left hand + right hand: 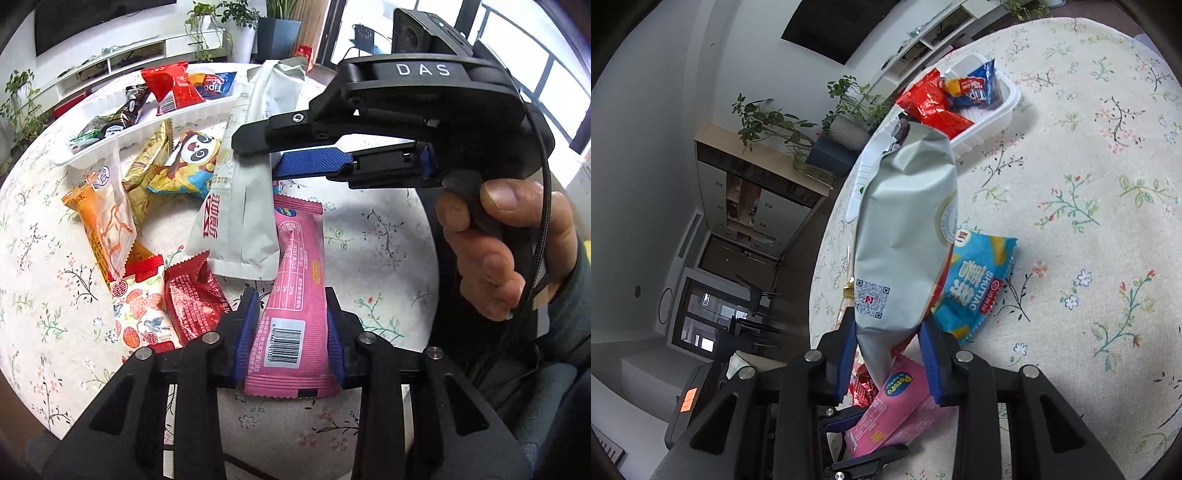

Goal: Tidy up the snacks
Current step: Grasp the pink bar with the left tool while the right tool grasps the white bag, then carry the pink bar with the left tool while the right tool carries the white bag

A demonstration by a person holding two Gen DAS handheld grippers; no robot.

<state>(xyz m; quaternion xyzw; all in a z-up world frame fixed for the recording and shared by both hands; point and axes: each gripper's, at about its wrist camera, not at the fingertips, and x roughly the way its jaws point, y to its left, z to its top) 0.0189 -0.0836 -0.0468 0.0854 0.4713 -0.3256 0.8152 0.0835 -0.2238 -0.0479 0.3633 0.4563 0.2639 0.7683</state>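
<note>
Left tongs (291, 325) pinching pink packet (297, 280) near worktop (373, 236); right tongs (888, 354) pinching grey-white pouch (905, 229), white tray (147, 125) far left.

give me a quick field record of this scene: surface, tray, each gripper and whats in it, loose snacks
surface: round table with floral cloth
tray: white plastic tray at the far side, already holding a red packet and a blue packet
left gripper: shut on pink packet
right gripper: shut on pale grey pouch, lifted off the cloth
loose snacks: panda packet, gold packet, orange packet, dark red packet
</note>
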